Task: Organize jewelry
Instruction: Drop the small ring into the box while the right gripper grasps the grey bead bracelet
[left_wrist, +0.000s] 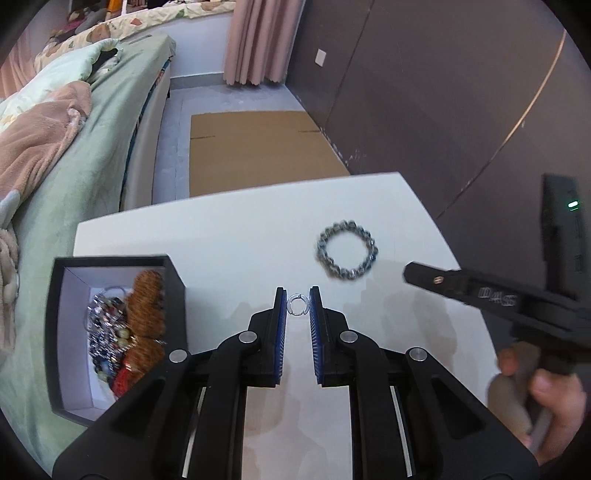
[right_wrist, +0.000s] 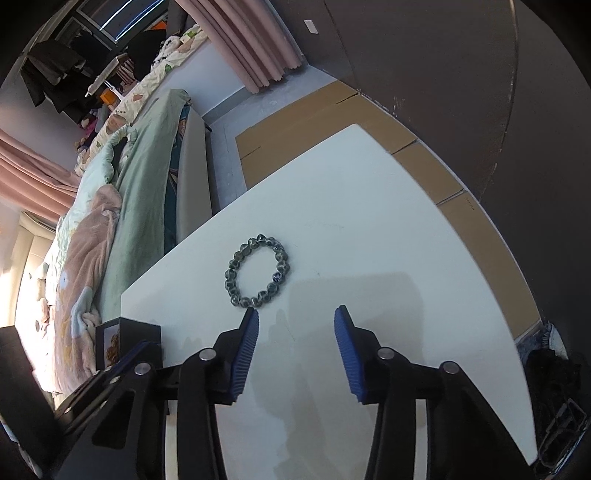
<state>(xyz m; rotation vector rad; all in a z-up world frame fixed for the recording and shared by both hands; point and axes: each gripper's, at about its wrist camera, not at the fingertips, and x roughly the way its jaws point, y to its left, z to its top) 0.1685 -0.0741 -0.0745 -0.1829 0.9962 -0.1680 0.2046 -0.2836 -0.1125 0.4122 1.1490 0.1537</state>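
The left gripper (left_wrist: 297, 295) pinches a small ring (left_wrist: 297, 305), hard to make out. The right gripper (right_wrist: 296, 317) is spread wide near the bead bracelet (right_wrist: 256, 271). The black box (left_wrist: 173, 273) is a blurry jumble inside.

Your left gripper (left_wrist: 298, 295) and right gripper (right_wrist: 296, 317) are matte black linkages with round silver pivot screws and ribbed blue pads (right_wrist: 246, 354). Your right hand (left_wrist: 543, 398) shows bare skin; the housing above it carries a green light.
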